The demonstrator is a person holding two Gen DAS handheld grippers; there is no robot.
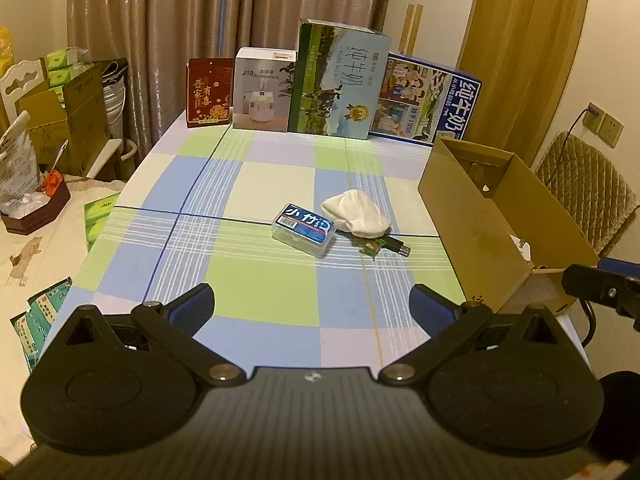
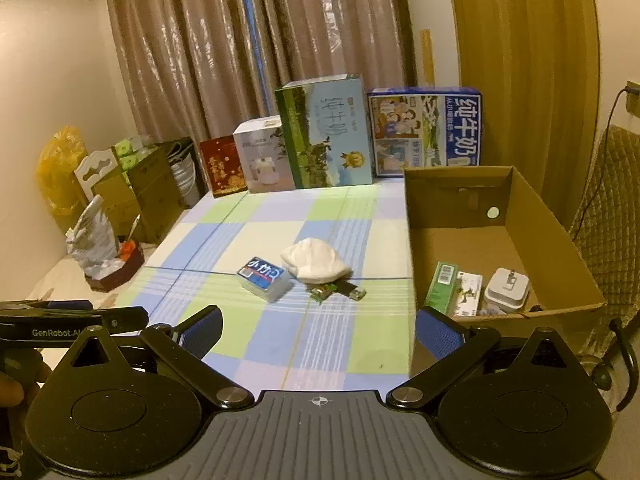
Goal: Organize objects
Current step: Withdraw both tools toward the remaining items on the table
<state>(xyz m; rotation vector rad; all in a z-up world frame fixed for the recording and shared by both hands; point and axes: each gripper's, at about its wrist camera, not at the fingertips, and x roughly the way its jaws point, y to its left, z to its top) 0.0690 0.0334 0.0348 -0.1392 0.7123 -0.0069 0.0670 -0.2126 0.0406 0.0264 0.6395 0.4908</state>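
Observation:
On the checked tablecloth lie a clear plastic box with a blue label, a white rolled cloth, a black USB stick and a small green wrapper. An open cardboard box stands at the right; inside it lie a green packet, a white packet and a white charger. My left gripper is open, well short of the items. My right gripper is open too, nothing between its fingers.
Four upright cartons line the table's far edge: red, white, a tall milk carton and a blue milk carton. Curtains hang behind. Left of the table are boxes, tissue packs and a dish. A padded chair stands right.

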